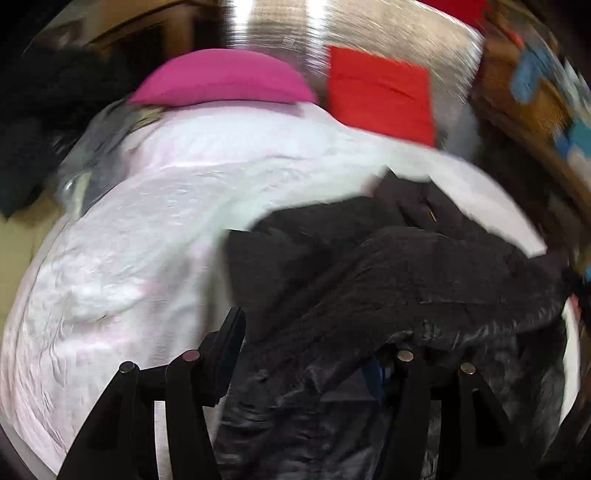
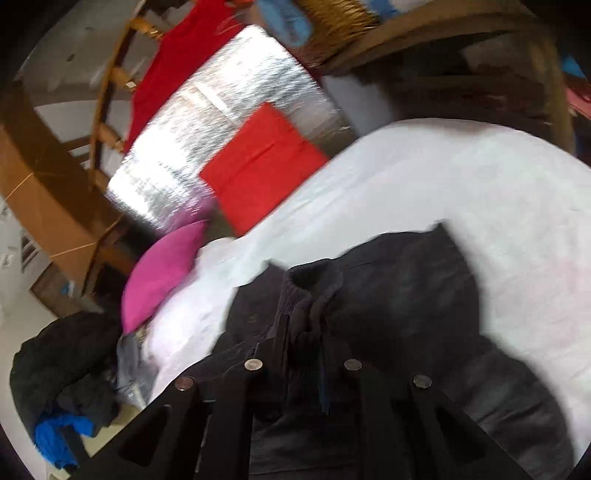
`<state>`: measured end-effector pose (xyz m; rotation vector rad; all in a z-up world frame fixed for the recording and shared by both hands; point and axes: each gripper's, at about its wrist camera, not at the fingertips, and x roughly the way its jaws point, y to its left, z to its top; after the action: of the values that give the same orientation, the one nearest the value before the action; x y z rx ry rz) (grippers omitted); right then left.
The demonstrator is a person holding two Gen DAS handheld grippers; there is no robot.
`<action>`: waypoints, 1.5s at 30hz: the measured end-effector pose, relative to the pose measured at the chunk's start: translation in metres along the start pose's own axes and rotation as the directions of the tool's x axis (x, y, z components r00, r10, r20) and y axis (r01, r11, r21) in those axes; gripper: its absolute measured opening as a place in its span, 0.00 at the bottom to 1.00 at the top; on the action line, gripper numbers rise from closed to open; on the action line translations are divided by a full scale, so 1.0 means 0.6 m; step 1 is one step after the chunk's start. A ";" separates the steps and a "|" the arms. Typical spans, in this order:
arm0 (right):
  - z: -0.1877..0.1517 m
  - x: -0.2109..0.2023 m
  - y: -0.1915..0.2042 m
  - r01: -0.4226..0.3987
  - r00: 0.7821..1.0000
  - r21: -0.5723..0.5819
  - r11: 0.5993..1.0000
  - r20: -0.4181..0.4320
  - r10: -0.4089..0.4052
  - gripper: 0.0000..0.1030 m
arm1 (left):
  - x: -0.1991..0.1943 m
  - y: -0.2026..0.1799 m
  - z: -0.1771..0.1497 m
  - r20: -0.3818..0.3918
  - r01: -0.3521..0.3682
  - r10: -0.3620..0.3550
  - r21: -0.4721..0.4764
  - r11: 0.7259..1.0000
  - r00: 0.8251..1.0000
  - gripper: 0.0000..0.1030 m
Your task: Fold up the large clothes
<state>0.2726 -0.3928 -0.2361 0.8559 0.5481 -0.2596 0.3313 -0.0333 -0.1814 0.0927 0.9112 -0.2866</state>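
A large black jacket lies bunched on a white bedsheet. In the left wrist view my left gripper has jacket fabric draped between and over its fingers; the right finger is hidden under the cloth. In the right wrist view the jacket hangs from my right gripper, whose fingers stand close together with the collar fabric pinched between them. Both views are motion-blurred.
A magenta pillow and a red cushion lie at the head of the bed against a silver panel. A pile of dark clothes with something blue sits on the floor. Wooden furniture and a wicker basket stand around.
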 end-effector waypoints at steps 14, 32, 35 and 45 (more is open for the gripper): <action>0.011 0.039 -0.120 0.034 0.989 0.056 0.998 -0.142 -0.026 0.13 | -0.013 -0.029 -0.022 -0.093 0.226 -0.210 0.220 0.949 0.973 0.65; 0.026 0.041 -0.136 0.043 0.979 0.048 0.998 -0.200 -0.033 0.14 | 0.026 0.086 -0.014 -0.126 0.067 -0.078 -0.088 0.994 0.989 0.83; 0.029 0.038 -0.151 0.016 0.972 0.112 0.994 -0.234 0.011 0.16 | 0.071 0.087 -0.017 -0.207 0.054 -0.083 -0.139 0.989 0.975 0.83; 0.084 -0.024 -0.185 -0.085 0.987 0.124 0.989 -0.123 0.101 1.00 | 0.081 0.059 -0.006 -0.185 0.148 -0.174 -0.147 0.978 0.967 0.83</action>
<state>0.2311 -0.5023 -0.2728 1.0162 0.6157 -0.1532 0.3666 -0.0085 -0.2236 -0.0779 1.1346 -0.3726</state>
